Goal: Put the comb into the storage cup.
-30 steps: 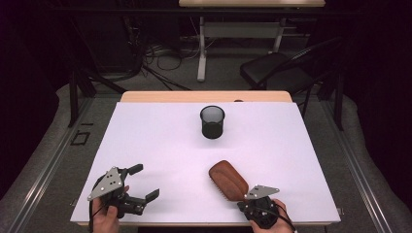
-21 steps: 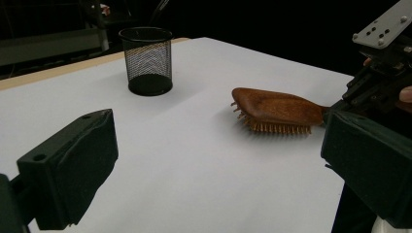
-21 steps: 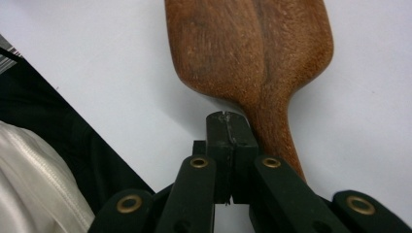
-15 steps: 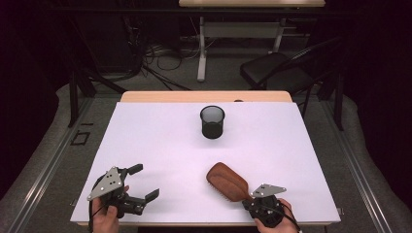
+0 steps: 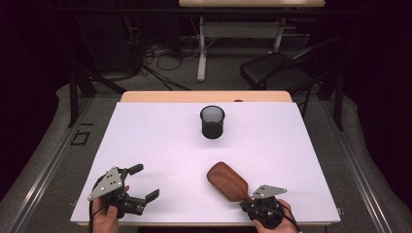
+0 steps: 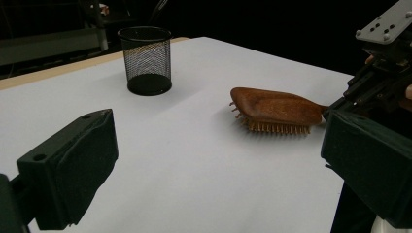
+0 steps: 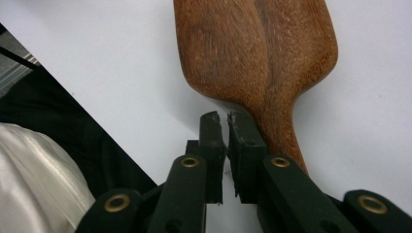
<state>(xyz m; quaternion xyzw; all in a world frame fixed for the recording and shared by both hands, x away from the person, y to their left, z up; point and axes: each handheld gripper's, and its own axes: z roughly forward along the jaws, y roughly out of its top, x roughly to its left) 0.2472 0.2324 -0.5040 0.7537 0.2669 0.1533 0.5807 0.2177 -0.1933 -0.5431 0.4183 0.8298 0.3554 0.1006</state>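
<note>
A wooden hairbrush [image 5: 226, 179] lies bristles down on the white table near the front right; the left gripper view shows its bristles [image 6: 277, 127] resting on the sheet. My right gripper [image 5: 247, 200] sits at the brush's handle end. In the right gripper view its jaws [image 7: 227, 119] have just been opening and stand a thin slit apart with nothing between them. The handle [image 7: 279, 136] passes beneath the right-hand jaw. My left gripper [image 5: 145, 181] rests at the front left, jaws wide open and empty [image 6: 218, 170].
A black mesh cup [image 5: 212, 121] stands upright at the back middle of the white table [image 5: 145, 136], also seen in the left gripper view [image 6: 145, 58]. The table's front edge runs just below both hands. A chair [image 5: 272, 73] and cables lie beyond the far edge.
The brush has turned slightly and shifted a little to the right with my right gripper. The left gripper has stayed put.
</note>
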